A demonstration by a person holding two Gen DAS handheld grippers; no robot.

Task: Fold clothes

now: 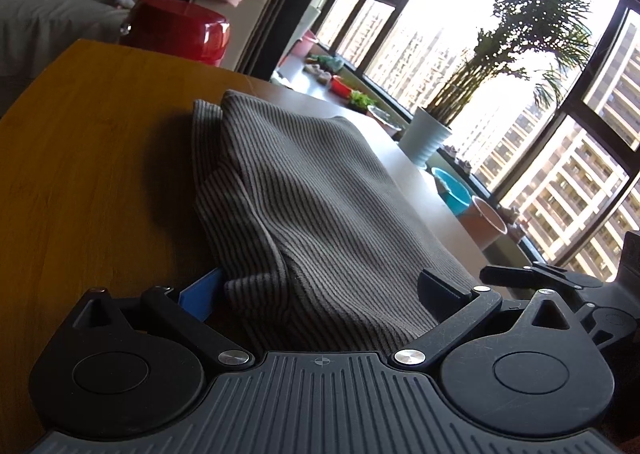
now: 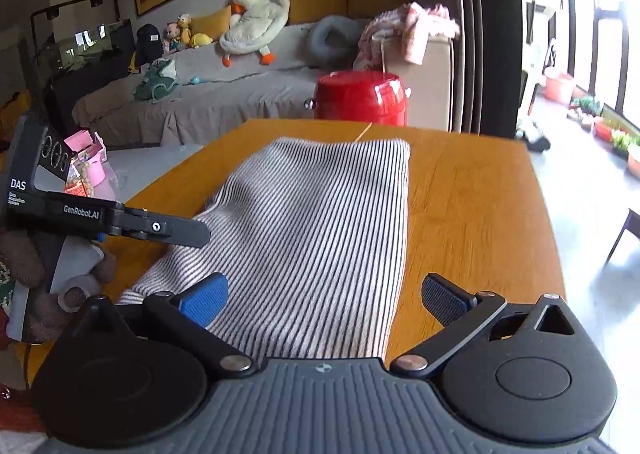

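Grey-and-dark striped ribbed knit cloth garment [image 2: 320,222] soft, matt; orange-brown wooden table [image 2: 472,190] smooth, faint sheen (grain visible); red round plastic stool [image 2: 360,96] glossy.

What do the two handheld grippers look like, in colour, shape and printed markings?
Both the left gripper and the right gripper are matte black, with two round pivot housings, silver screws and a grey ribbed plate bearing a small crosshair mark. Their fingers carry textured blue pads. In the right wrist view, the left gripper's side shows white "GenRobot.AI" and "DAS" lettering. No cables or sleeves are visible.
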